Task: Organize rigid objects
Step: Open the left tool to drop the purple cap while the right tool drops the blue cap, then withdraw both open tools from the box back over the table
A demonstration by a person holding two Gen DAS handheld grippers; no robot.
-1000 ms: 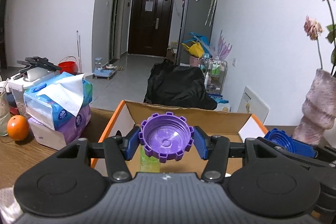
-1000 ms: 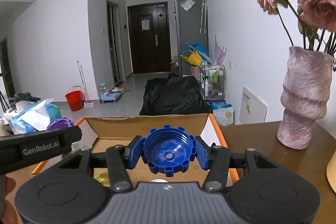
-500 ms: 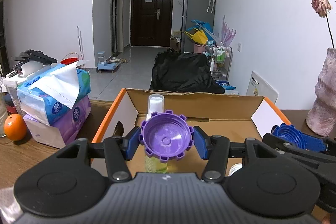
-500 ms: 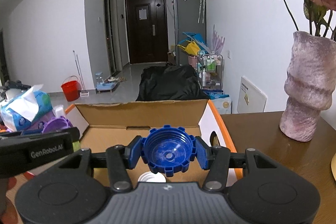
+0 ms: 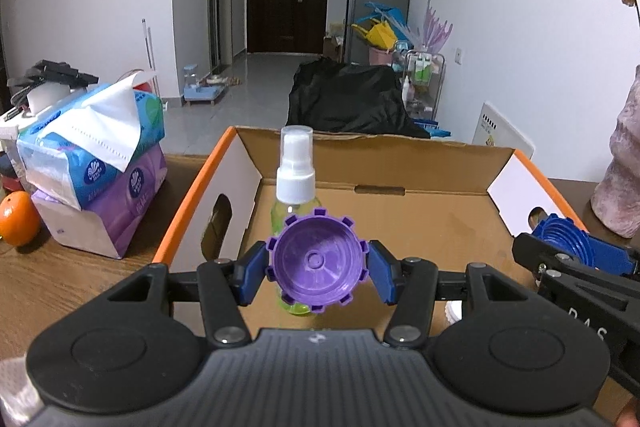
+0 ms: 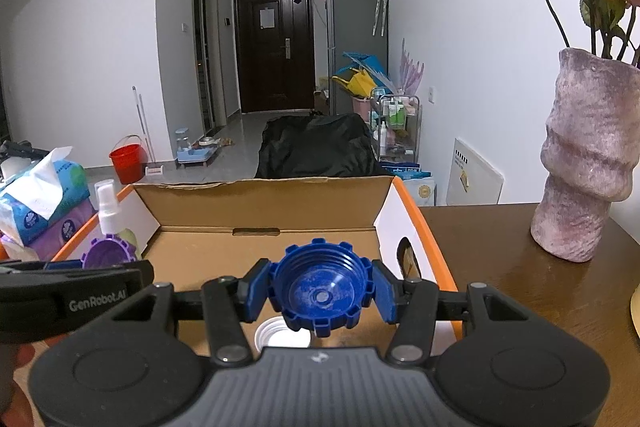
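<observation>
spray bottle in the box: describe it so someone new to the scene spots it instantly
Find the open cardboard box with orange edges in the middle of the wooden table. In its left part, near the white side wall with the handle cutout, stands the spray bottle, upright. It is the only tall thing in the box: clear greenish body, white pump top, clear cap.

Caps blocking the box's contents

The purple cap (image 5: pixel 317 269) is covering the spray bottle (image 5: pixel 295 174)'s lower body; the blue cap (image 6: pixel 322 294) is hiding part of a white lid (image 6: pixel 276 337).
</observation>
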